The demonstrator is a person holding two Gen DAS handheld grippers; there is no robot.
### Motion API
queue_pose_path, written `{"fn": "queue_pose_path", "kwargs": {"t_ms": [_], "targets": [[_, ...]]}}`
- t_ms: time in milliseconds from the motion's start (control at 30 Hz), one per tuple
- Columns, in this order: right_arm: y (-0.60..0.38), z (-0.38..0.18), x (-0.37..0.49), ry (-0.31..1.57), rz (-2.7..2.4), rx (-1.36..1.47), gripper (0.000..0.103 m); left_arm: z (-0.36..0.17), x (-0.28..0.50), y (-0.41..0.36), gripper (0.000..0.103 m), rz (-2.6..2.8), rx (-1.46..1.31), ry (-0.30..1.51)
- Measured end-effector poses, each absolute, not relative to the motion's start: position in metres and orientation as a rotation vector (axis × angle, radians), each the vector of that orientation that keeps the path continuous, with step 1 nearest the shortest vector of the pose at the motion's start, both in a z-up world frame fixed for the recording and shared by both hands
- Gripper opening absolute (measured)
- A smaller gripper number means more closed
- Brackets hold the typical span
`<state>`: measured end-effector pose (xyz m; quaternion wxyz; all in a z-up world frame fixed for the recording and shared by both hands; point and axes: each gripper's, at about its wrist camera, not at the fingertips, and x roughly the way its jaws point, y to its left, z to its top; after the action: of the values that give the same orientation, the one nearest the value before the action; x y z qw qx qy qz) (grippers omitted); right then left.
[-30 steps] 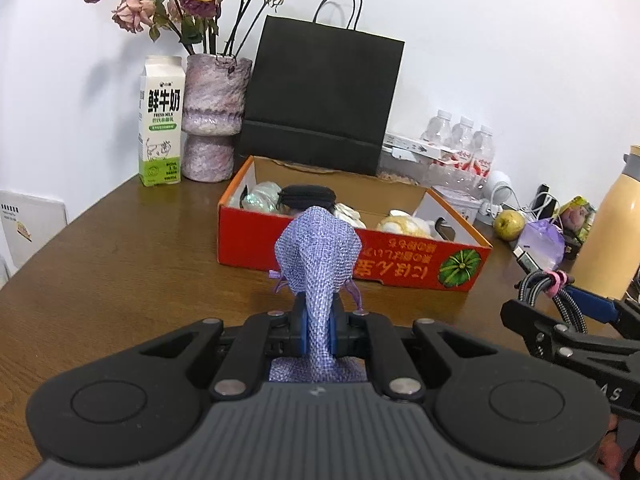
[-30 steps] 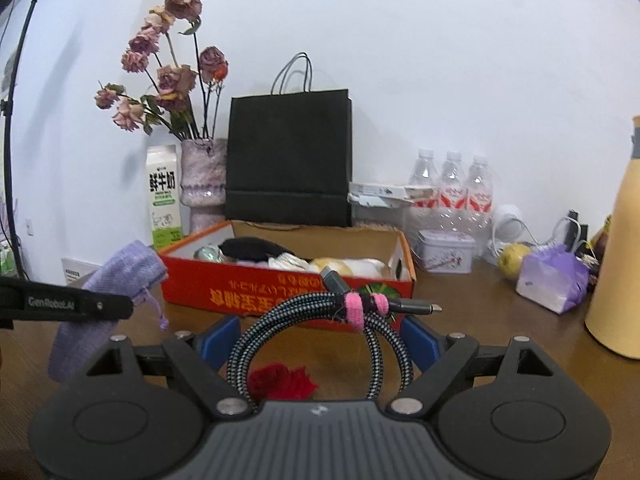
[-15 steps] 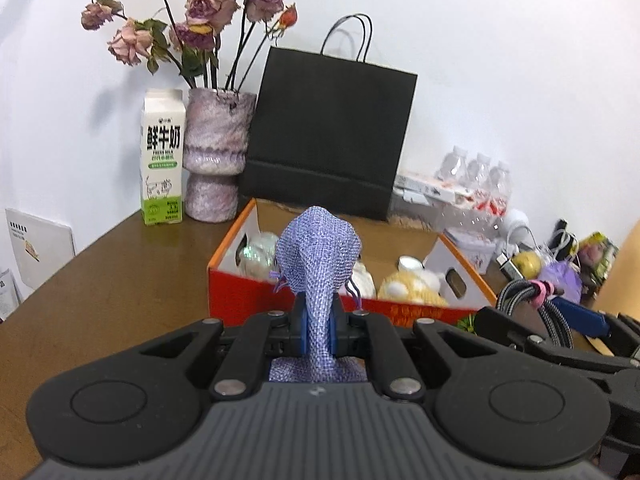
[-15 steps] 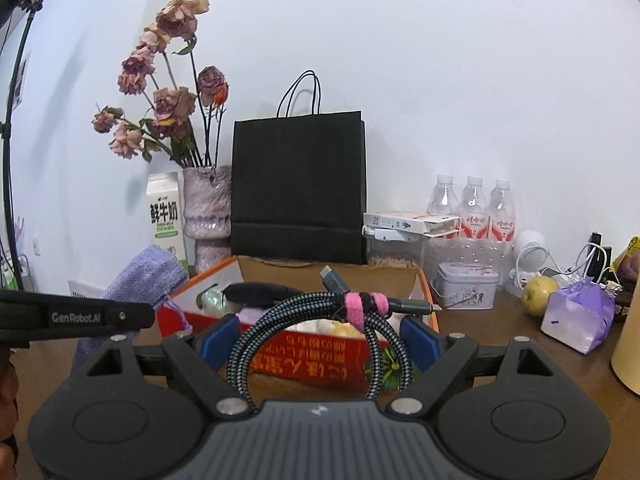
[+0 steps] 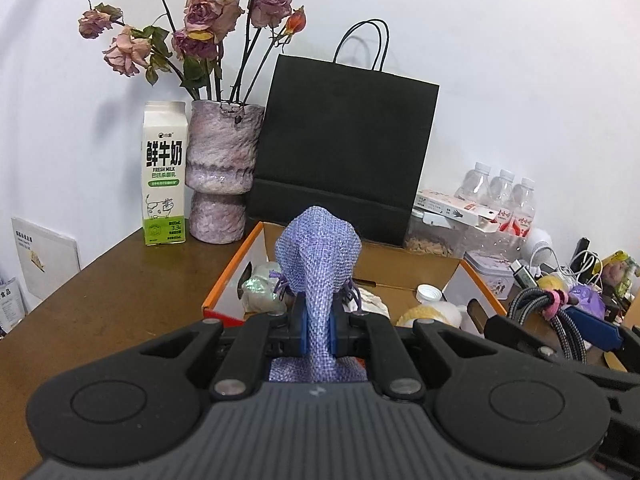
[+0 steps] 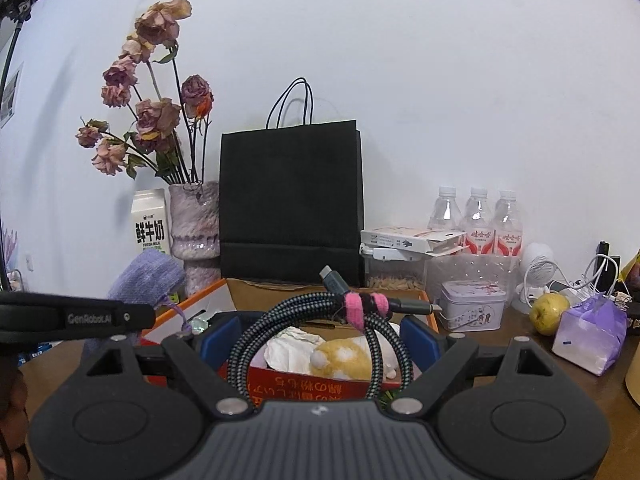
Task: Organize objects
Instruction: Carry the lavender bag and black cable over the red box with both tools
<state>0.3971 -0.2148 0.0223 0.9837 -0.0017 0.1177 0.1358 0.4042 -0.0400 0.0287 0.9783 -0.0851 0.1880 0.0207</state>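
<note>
Left wrist view: your left gripper (image 5: pixel 316 334) clamps the purple pouch (image 5: pixel 317 264); right gripper (image 6: pixel 320 334) grips the coiled cable (image 6: pixel 320 328). Lower both over the orange box (image 5: pixel 228 284) before letting go.

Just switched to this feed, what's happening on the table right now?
A person is tidying with two handheld grippers. The left gripper is shut on a purple pouch, held up at the near edge of the orange box. The right gripper holds a coiled cable just in front of the same box. Neither item is in the box yet.
</note>
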Motion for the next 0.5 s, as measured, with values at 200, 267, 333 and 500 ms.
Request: {"fn": "queue_pose_path", "kwargs": {"t_ms": [200,267,333,500], "targets": [[-0.213,0.022,0.411,0.234,0.272,-0.006,0.086,0.029,0.42,-0.042,0.01,0.036,-0.168,0.373],[-0.212,0.021,0.417,0.234,0.272,-0.007,0.086,0.028,0.427,-0.042,0.01,0.036,-0.163,0.375],[-0.21,0.02,0.423,0.237,0.273,-0.011,0.086,0.027,0.433,-0.042,0.01,0.035,-0.161,0.377],[-0.205,0.017,0.44,0.242,0.271,-0.025,0.086,0.025,0.449,-0.039,0.01,0.037,-0.155,0.38]]}}
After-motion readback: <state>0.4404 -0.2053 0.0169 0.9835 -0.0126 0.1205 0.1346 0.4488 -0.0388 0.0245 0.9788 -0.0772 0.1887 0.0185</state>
